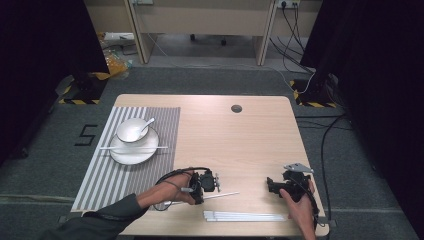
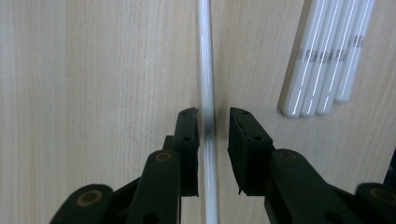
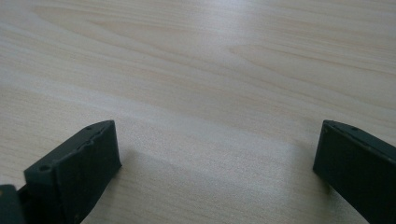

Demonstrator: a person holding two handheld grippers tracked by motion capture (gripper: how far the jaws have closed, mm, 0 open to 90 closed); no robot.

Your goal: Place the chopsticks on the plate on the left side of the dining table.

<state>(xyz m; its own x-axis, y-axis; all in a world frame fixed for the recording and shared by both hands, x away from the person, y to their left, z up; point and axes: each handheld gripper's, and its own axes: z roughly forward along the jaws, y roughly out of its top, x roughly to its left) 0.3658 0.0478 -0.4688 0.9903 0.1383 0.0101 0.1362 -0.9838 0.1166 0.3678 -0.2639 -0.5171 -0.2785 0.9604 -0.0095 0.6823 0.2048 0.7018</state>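
High view: wooden table (image 1: pixel 240 135) w/ a striped placemat (image 1: pixel 107 170) along its left edge; on the mat a white plate (image 1: pixel 131 152) carrying a white bowl (image 1: pixel 131 131) w/ a spoon (image 1: pixel 148 124) in it, and a pair of white chopsticks (image 1: pixel 112 148) laid across the plate. Small round hole (image 1: pixel 236 108) near the far edge, mid-table. Left gripper (image 1: pixel 200 191) sits near the front edge, left of centre, w/ a single white chopstick (image 1: pixel 225 195) running through it and sticking out toward the right. Just beside it, along the front edge, lies a bundle of white chopsticks (image 1: pixel 245 216), apart from the single one. Right gripper (image 1: pixel 272 184) rests toward the front right corner, well apart from the chopstick; nothing lies btwn the two grippers but bare wood. Left gripper view: left gripper (image 2: pixel 214 122) has the single white chopstick (image 2: pixel 206 70) btwn its jaws, lying against the left-hand pad, w/ a clear gap to the other pad, so the jaws stand apart and aren't clamping it; bundle of white chopsticks (image 2: pixel 327 56) sits at upper right on the table (image 2: pixel 93 84), not touching. Right gripper view: right gripper (image 3: pixel 217 154) has jaws spread wide over bare table (image 3: pixel 210 60), holding nothing.
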